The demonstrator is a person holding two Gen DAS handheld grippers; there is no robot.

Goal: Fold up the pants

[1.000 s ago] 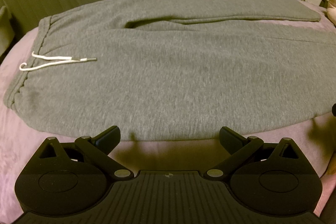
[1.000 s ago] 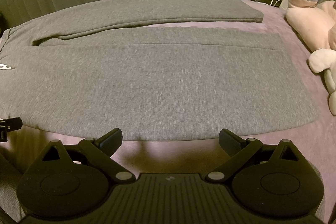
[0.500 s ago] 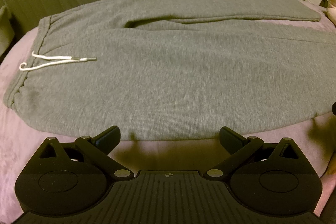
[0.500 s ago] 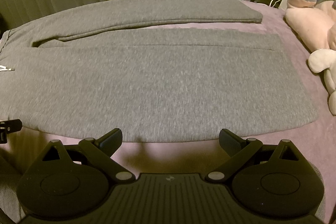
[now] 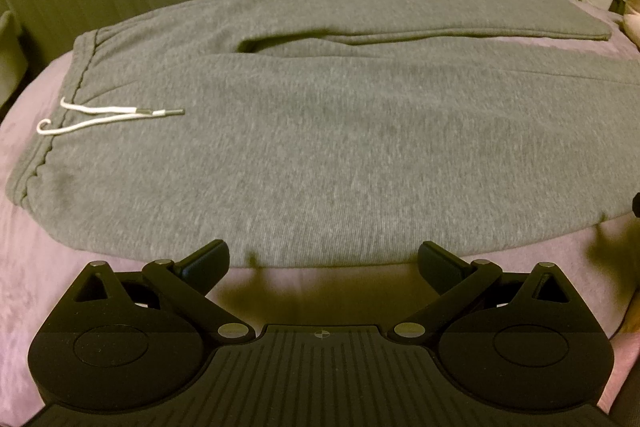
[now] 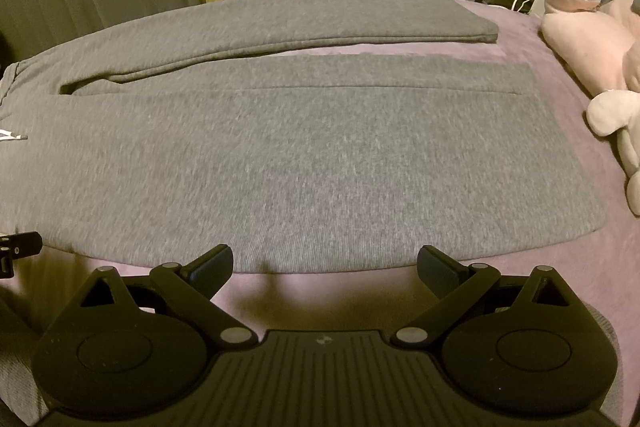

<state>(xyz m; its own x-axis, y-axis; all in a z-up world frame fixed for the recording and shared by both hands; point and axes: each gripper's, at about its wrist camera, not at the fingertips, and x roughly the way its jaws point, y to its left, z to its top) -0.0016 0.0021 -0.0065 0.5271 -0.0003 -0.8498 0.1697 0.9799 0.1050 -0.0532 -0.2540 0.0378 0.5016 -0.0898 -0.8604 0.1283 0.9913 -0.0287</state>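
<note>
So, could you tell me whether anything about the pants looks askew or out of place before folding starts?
Only slightly: the white drawstring lies loose across the waistband of the grey pants, and the two legs splay apart, the lilac bedcover showing between them. Both grippers are open.

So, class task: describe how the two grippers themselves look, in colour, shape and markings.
Both the left gripper and right gripper are matte black: a ribbed centre plate with a small round mark, two round discs, silver pivot pins, and angled links ending in blocky fingers. No cables or sleeves show.
</note>
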